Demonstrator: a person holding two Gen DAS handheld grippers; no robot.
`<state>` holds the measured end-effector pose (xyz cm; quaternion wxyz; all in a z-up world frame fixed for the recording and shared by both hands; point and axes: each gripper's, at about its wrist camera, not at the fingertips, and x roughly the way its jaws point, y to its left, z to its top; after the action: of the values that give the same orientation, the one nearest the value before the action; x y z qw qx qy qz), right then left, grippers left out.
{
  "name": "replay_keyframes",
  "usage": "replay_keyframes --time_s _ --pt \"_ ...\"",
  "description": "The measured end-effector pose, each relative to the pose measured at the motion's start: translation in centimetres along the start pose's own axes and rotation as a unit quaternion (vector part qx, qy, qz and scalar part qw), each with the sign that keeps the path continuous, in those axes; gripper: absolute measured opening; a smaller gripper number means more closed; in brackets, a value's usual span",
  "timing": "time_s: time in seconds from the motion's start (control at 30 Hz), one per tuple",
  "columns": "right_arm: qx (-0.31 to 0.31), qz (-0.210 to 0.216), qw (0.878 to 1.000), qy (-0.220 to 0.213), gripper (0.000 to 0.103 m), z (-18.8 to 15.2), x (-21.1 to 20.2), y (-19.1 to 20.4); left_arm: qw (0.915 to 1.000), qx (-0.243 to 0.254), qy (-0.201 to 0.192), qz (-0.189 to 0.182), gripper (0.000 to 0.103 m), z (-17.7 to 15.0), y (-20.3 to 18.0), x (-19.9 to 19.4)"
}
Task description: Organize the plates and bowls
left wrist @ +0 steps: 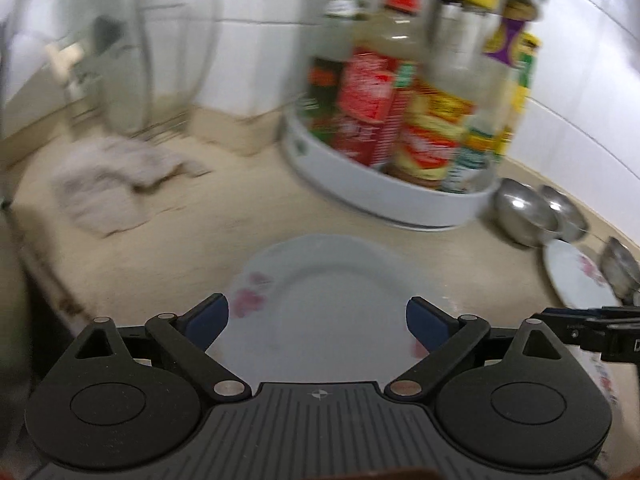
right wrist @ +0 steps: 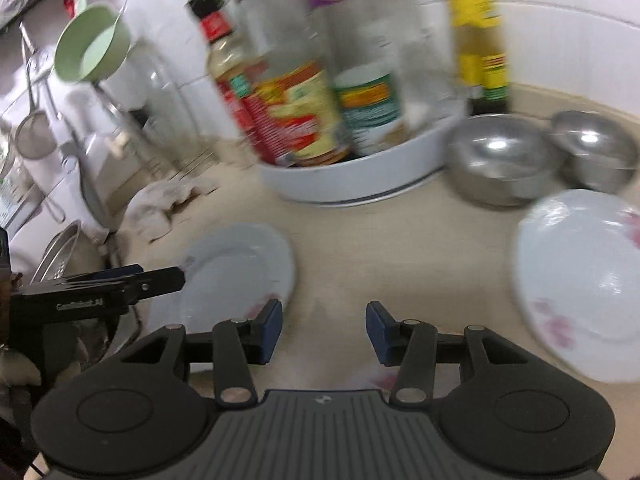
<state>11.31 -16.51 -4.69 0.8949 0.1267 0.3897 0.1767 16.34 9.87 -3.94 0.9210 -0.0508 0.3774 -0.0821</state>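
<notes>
1. The beige counter (left wrist: pixel 192 248) fills both views and meets a white tiled wall behind.
2. A white round tray (left wrist: pixel 384 196) holds crowded sauce bottles (left wrist: pixel 372 92); motion blur makes their red, yellow and green labels unreadable.
3. Glass lids (left wrist: pixel 120 48) stand in a rack at far left, hazy, with a crumpled cloth (left wrist: pixel 116 180) lying below them.
4. A white plate with pink flowers (left wrist: pixel 320 304) lies flat on the counter, directly ahead of the left gripper (left wrist: pixel 318 322), whose jaws stand wide apart with nothing between them; the plate's near edge is hidden by the gripper body.
5. A second flowered plate (right wrist: pixel 580 280) lies to the right, cut by the frame edge in the right wrist view.
6. Two steel bowls (right wrist: pixel 500 156) sit touching beside the tray, behind that plate.
7. The right gripper (right wrist: pixel 324 330) hangs over bare counter between the plates, jaws apart and empty.
8. Small white lettering on the left gripper's side is too smeared to read.
</notes>
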Motion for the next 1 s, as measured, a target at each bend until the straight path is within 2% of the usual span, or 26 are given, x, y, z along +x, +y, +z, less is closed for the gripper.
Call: replay_keyframes --time_s 0.2,0.33,0.5,0.6,0.7,0.73,0.77,0.83,0.9,0.93,0.97,1.0 --pt "0.007 0.014 0.999 0.035 0.044 0.3 4.5 1.7 0.9995 -0.021 0.022 0.01 0.092 -0.5 2.7 1.8" --pt "0.02 0.022 0.998 0.05 0.044 0.1 6.1 2.1 0.9985 -0.037 0.038 -0.012 0.083 -0.8 4.0 3.0" --pt "0.038 0.03 0.998 0.048 0.044 0.2 6.9 1.9 0.9991 -0.012 0.034 -0.024 0.082 -0.2 4.1 3.7" --pt "0.045 0.049 0.996 0.053 0.047 0.1 6.8 1.7 0.9986 0.015 0.03 -0.04 0.082 -0.5 3.6 3.9" --pt "0.052 0.076 0.994 0.054 0.066 -0.2 6.7 1.6 0.9979 0.041 0.028 -0.04 0.086 -0.8 2.9 4.0" --pt "0.053 0.09 0.993 0.054 0.081 -0.3 6.8 1.5 0.9978 0.046 0.028 -0.04 0.086 -0.8 2.8 4.1" --pt "0.057 0.113 0.991 0.053 0.089 -0.4 6.9 1.3 0.9977 0.046 0.026 -0.042 0.086 -0.8 2.8 4.1" --pt "0.057 0.115 0.99 0.051 0.089 -0.4 6.9 1.5 0.9976 0.045 0.025 -0.047 0.086 -0.8 3.0 4.2" --pt "0.032 0.08 0.995 0.047 0.085 -0.2 6.8 2.1 0.9976 0.041 0.023 -0.05 0.085 -0.6 3.0 4.4" --pt "0.022 0.065 0.997 0.043 0.069 -0.1 6.9 2.4 0.9975 0.044 0.023 -0.051 0.083 -0.6 3.0 4.4" --pt "0.015 0.053 0.998 0.039 0.046 -0.1 7.0 2.6 0.9974 0.047 0.023 -0.049 0.083 -0.5 2.9 4.5" --pt "0.017 0.049 0.998 0.042 0.043 0.0 7.3 2.7 0.9974 0.05 0.023 -0.046 0.082 -0.5 2.8 4.4"
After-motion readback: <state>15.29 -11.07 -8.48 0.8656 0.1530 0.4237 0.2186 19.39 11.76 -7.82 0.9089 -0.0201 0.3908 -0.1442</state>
